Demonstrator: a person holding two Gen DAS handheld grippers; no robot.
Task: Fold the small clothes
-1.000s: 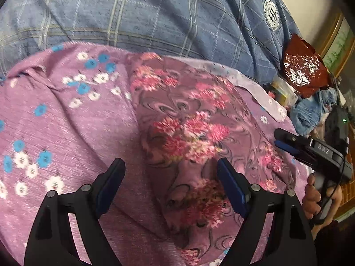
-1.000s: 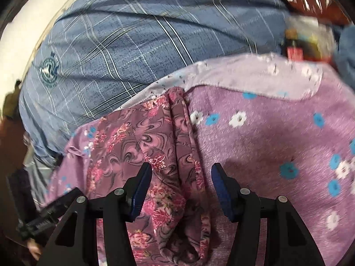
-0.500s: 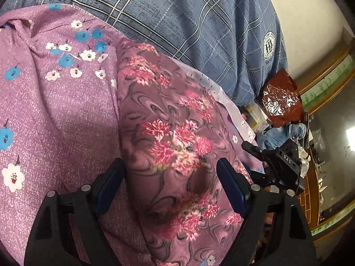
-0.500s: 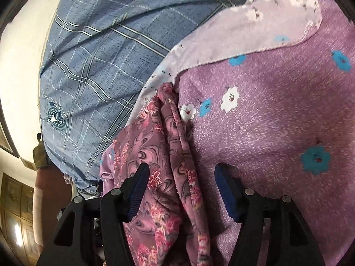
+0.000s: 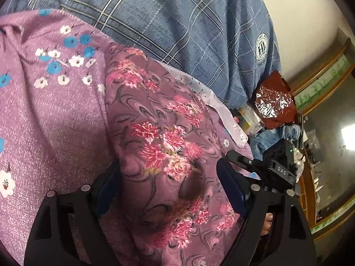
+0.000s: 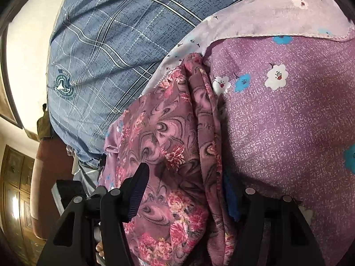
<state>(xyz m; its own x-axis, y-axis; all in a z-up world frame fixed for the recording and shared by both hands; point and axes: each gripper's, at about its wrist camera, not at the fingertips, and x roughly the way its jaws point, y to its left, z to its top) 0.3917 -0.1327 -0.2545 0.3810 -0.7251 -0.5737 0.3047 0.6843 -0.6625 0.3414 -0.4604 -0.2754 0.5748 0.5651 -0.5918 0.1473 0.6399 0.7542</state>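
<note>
Lying across the purple cloth [image 5: 51,119] is the garment [image 5: 168,146], mauve with pink flowers and dark swirls, bunched into a long folded strip. In the left wrist view it runs from near the person's shirt [image 5: 177,22] down between the two fingers of the left gripper [image 5: 170,186]. Those jaws stand wide, one finger at each side of the strip, and the pads do not press on it, though the left pad sits just at the garment's edge.

In the right wrist view the same garment [image 6: 168,150] hangs in thick folds between the fingers of the right gripper [image 6: 186,192]. Its jaws stand well apart with the cloth between them; the left pad lies against the folds, the right pad is partly hidden behind them, and whether they pinch the fabric cannot be told.

The purple cloth [image 6: 284,133], dotted with white and blue flowers, has a paler hem turned over at its far edge. Beside it in the left view sits a shiny red bag [image 5: 275,102] on clutter.
</note>
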